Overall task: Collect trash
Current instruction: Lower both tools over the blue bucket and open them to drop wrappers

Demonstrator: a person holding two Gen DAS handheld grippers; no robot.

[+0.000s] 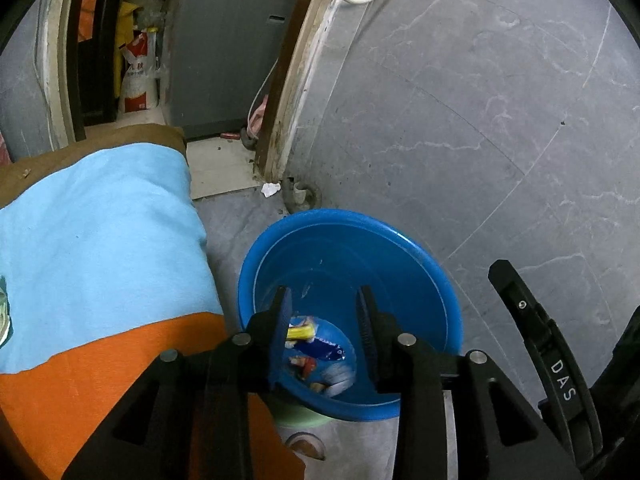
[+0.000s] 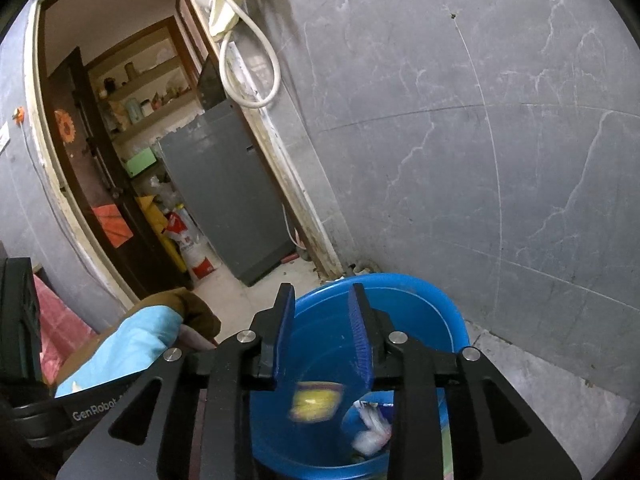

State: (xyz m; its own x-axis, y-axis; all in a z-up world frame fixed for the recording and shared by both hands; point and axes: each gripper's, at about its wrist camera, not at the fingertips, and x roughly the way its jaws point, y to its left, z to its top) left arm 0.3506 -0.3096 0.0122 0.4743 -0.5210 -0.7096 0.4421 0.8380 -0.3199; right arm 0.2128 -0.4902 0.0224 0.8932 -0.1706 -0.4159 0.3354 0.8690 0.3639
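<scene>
- We see a round blue plastic bucket (image 1: 420,280) with smooth, glossy walls standing on the grey marbled floor (image 1: 500,160), just beside a bed draped in soft light-blue and orange cloth (image 1: 100,240).
- Crumpled wrappers (image 1: 320,350) lie at the bottom of the bucket: shiny blue foil, a yellow strip, some white plastic.
- Our left gripper (image 1: 326,328) hangs over the bucket's mouth, its ribbed blue pads partly spread; nothing sits between them.
- Our right gripper (image 2: 324,340) is also over the bucket, jaws partly apart and empty.
- Below the right gripper a yellow-and-blue wrapper (image 2: 316,400) shows blurred inside the bucket, clear of the pads.
- A small white scrap of paper (image 1: 270,189) lies on the floor near the wooden door frame (image 1: 288,92).
</scene>
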